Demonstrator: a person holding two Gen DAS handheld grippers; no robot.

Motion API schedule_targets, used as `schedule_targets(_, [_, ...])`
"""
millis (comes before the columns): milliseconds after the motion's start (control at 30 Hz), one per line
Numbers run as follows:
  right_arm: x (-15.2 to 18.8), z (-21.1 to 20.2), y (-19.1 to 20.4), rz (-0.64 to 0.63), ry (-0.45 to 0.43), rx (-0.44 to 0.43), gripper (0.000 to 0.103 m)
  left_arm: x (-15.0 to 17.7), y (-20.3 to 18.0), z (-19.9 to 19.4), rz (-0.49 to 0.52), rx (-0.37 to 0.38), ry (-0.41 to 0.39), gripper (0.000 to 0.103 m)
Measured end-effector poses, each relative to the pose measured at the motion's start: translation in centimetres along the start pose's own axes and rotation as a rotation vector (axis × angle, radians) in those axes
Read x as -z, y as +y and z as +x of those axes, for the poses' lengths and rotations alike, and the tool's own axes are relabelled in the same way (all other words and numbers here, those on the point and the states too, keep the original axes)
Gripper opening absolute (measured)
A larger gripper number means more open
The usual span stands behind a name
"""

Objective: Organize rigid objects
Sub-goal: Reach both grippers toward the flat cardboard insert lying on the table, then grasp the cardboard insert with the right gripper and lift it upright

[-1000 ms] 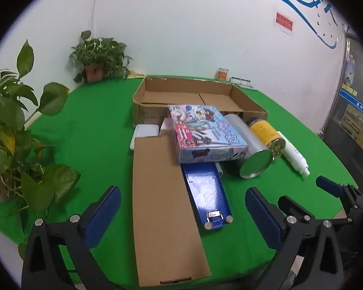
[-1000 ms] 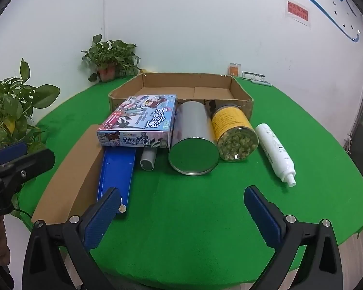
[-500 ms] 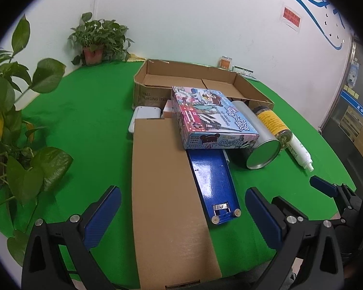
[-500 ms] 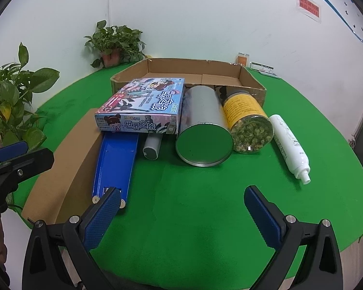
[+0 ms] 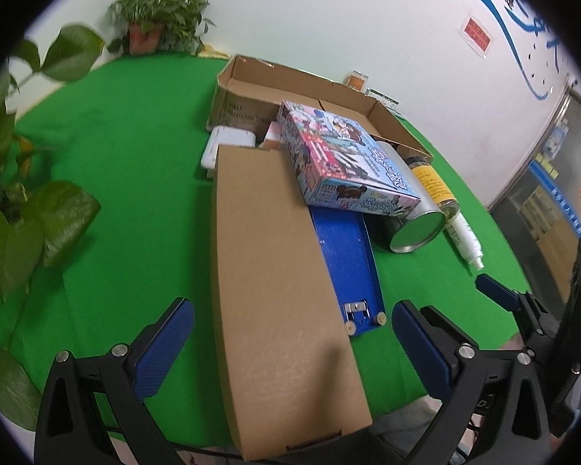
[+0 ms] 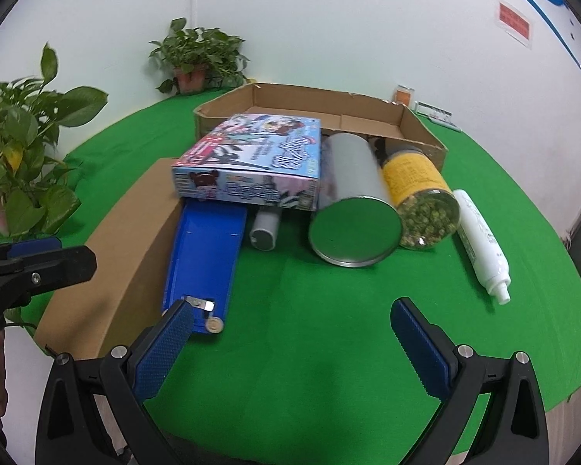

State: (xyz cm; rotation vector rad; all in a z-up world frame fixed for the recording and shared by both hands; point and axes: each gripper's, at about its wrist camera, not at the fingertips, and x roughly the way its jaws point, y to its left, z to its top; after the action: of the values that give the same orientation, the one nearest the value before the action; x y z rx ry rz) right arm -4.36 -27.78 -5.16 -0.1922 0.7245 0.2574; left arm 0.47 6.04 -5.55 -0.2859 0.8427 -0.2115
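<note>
In front of the open cardboard tray (image 6: 403,124), both claws hang spread wide and empty: the left claw (image 5: 290,333) over the near end of the long brown carton (image 5: 275,271), the right claw (image 6: 290,325) over bare green cloth with one fingertip (image 6: 174,329) level with the blue case (image 6: 205,248). Nothing is gripped, so this looks like the approach before a first pick.

All the rigid objects lie outside the tray, just in front of it: the colourful box (image 6: 251,162) rests on the blue case, with a small grey tube (image 6: 265,226), a metal can (image 6: 352,209), a yellow-labelled jar (image 6: 422,193) and a white bottle (image 6: 480,236) alongside. The next move probably calls for closing on one item and carrying it into the tray.

The tabletop (image 6: 329,348) is round, covered in green felt. Behind the tray stand a potted plant (image 6: 197,58) and a white wall.
</note>
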Motion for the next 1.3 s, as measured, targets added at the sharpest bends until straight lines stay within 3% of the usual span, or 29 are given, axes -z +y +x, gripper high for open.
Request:
schedule_targets(200, [-0.5,-1.2,2.4,-0.046,-0.022,-0.063,0.102,0.5,1.9,0.5,-0.082,0.130,0.047,0.100])
schedule_targets(400, [-0.3,-2.7,5.8,-0.108,-0.024,-0.274,0.102,1.2,3.4,1.2,-0.141,0.264,0.101,0.071])
schedule_targets(500, [-0.1,-2.7,7.7,-0.119,0.010,-0.364,0.102,1.5,4.0,0.8,-0.164,0.338,0.097,0.071])
schedule_targets(667, [0.1,-1.8,11.0,-0.177,0.064,-0.339,0.102,1.9,3.5,0.6,-0.146,0.416,0.111,0.071])
schedule_targets(733, [0.1,-0.7,11.3,-0.163,0.112,-0.320,0.100,2.0,3.0,0.5,-0.114,0.414,0.109,0.071])
schedule_targets(833, [0.3,0.0,11.6,-0.168,0.121,-0.272,0.081,2.2,3.5,0.1,-0.120,0.382,0.094,0.073])
schedule_targets(900, [0.0,0.5,10.9,-0.121,0.131,-0.304,0.080,2.3,4.7,0.0,-0.156,0.362,0.090,0.073])
schedule_targets(1000, [-0.4,1.1,9.1,0.022,0.165,-0.434,0.080,2.8,7.3,0.5,-0.255,0.345,0.104,0.085])
schedule_targets(1067, [-0.4,1.8,7.9,0.136,0.194,-0.556,0.079,3.2,9.5,0.9,-0.394,0.467,0.113,0.085])
schedule_targets(1133, [0.0,3.4,7.0,0.271,0.272,-0.729,0.079,3.3,10.4,1.1,-0.440,0.507,0.110,0.085])
schedule_targets(1200, [0.4,4.1,6.8,0.310,0.297,-0.795,0.080,3.1,10.1,1.0,-0.423,0.502,0.102,0.081])
schedule_targets(1300, [0.1,4.1,6.4,0.280,0.281,-0.764,0.086,2.7,9.4,1.1,-0.420,0.536,0.102,0.062])
